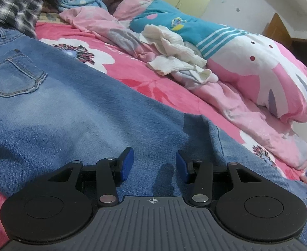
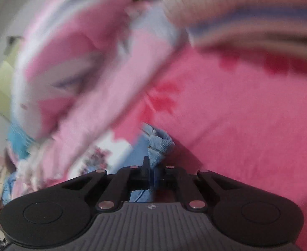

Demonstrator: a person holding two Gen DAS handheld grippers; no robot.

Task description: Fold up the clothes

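Blue jeans [image 1: 69, 108] lie spread flat across the pink floral bedsheet [image 1: 132, 71], back pocket at the left. My left gripper [image 1: 154, 156] hovers low over the leg of the jeans, its blue pads apart with only flat denim showing between them. In the blurred right wrist view, my right gripper [image 2: 152, 167] is shut on a bunched corner of light blue denim [image 2: 158, 144], which sticks up from between the fingers above the pink sheet [image 2: 237, 115].
A crumpled white cloth [image 1: 174, 48] and a pink quilt [image 1: 247, 113] lie behind the jeans beside a pink, white and teal pillow [image 1: 257, 67]. A plaid shirt [image 1: 9, 2] and other clothes are heaped at the far left. A striped knit item [image 2: 247, 10] is at the upper right.
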